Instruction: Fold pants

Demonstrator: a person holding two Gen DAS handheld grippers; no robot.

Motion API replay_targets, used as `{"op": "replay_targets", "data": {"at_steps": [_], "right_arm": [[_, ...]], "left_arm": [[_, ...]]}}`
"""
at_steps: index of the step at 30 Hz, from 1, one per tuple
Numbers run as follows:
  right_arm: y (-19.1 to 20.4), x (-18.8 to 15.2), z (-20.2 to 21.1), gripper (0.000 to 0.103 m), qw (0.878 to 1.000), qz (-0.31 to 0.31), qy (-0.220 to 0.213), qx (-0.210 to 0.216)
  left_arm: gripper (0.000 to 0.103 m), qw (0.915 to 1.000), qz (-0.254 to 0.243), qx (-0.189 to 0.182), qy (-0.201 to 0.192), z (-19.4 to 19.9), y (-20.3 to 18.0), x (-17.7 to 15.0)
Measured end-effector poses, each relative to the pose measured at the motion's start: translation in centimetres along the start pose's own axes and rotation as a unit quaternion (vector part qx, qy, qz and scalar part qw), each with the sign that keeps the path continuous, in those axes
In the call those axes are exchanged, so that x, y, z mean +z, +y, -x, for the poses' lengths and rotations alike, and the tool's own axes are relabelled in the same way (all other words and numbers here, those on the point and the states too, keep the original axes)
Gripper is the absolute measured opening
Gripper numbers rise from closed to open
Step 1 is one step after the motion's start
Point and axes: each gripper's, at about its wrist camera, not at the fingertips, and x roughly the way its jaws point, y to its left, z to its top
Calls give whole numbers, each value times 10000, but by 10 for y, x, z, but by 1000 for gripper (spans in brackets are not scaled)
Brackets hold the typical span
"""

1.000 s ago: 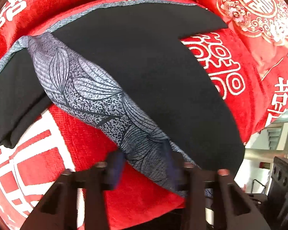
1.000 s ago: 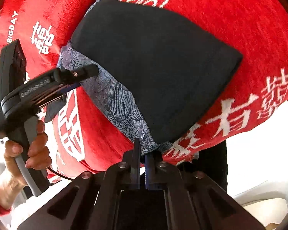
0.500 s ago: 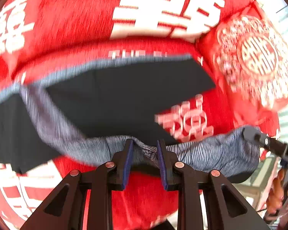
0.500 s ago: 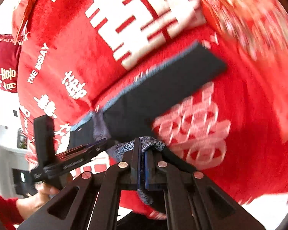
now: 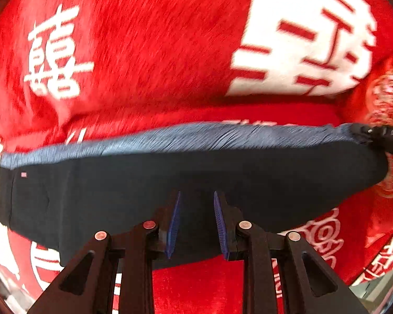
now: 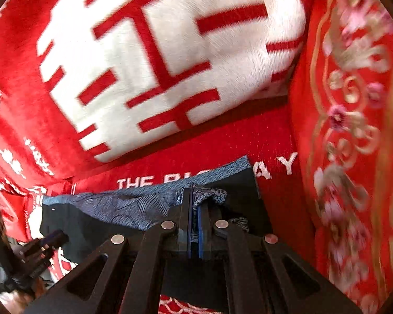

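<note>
Under my cameras a red blanket [image 5: 149,52] with white characters covers the surface, and the pants [image 5: 170,183] lie folded across it, dark side up, patterned blue edge on the far side. My left gripper [image 5: 196,225] has its fingers spread over the pants; at the pants' right end my right gripper [image 6: 194,219] pinches the patterned edge

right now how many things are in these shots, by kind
pants: 1, black with a grey-blue patterned band
grippers: 2, left gripper open over the pants, right gripper shut on the patterned band
red blanket with white characters: 1
red embroidered cushion: 1
total: 5
</note>
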Motion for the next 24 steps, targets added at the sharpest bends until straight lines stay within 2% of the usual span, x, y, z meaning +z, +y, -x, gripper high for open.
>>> {"op": "replay_targets", "data": {"at_steps": [5,6,7,8,9,11,13,15,16,18,22,24], "right_arm": [[-4,2,-19,7,9994,228,193,-163],[-3,2,-21,10,9990,300,226,-239],[-2,3,-21,15,9988,334,256,-239],[-1,3,-20,30,9988,356,267,-208],[1,3,-18,53,9988,380,240,-214],[8,3,-3,81,9977,520,-71,-441],[12,0,13,81,9960,589,-335,-579],[10,-3,15,76,9952,524,-266,-779],[7,-4,13,71,9950,509,-179,-838],[-2,-3,1,50,9945,428,56,-951],[-22,6,-23,49,9931,129,182,-1151],[-29,9,-42,47,9915,78,495,-1204]], "left_arm": [[28,9990,72,410,181,-34,3,4],[33,9988,77,455,190,-39,3,6],[45,9985,75,506,217,-42,3,8],[73,9980,94,605,183,-44,2,11],[82,9976,103,679,80,-42,3,9],[82,9975,-19,698,-47,-35,1,11],[82,9967,-208,786,-56,-31,-2,14],[82,9952,-413,885,-40,-33,-3,16],[82,9943,-482,953,-26,-34,-4,17],[82,9927,-592,1046,-6,-40,-4,20],[82,9923,-640,1043,183,-58,-5,30],[82,9908,-659,1148,288,-73,-4,33]]}}
